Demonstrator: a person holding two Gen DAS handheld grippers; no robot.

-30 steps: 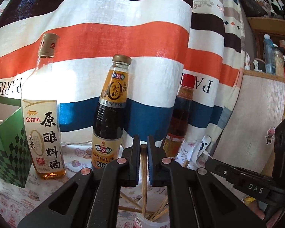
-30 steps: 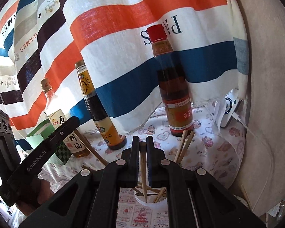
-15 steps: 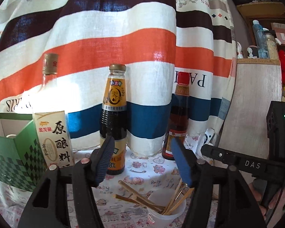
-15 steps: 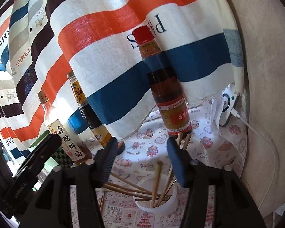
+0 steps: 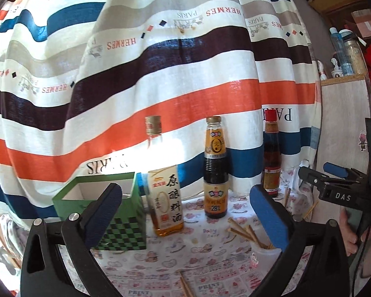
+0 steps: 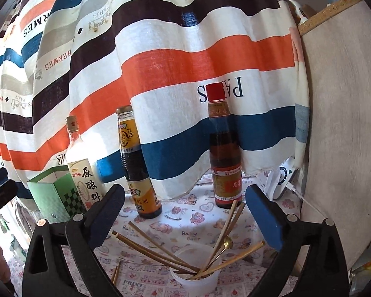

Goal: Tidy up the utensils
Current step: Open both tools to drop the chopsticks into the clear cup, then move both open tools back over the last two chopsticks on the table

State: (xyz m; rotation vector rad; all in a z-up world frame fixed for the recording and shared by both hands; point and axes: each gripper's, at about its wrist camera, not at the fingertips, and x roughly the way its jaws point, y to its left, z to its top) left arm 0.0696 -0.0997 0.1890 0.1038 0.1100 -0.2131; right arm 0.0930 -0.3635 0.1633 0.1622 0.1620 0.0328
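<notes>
A clear plastic cup (image 6: 195,269) stands on the printed tablecloth with several wooden chopsticks (image 6: 158,250) and a brass spoon (image 6: 226,242) leaning in it. My right gripper (image 6: 184,193) hovers just behind and above the cup; its jaws are opening wide with nothing between them. In the left wrist view the same cup (image 5: 264,255) and chopsticks (image 5: 242,231) sit low right, partly behind one blue pad. My left gripper (image 5: 185,195) is also opening wide, holding nothing. Loose chopsticks (image 5: 185,284) lie on the cloth in front.
A pale cooking-wine bottle (image 5: 164,193), a dark sauce bottle (image 5: 215,173) and a red-capped bottle (image 5: 270,158) stand before a striped curtain. A green checked box (image 5: 111,212) is at the left. A wooden panel (image 6: 341,123) and a white charger (image 6: 283,178) flank the right.
Each gripper was shut on a chopstick standing in the cup. Both have opened wide and let go, and both have drawn back from the cup, the left one further and to the left.
</notes>
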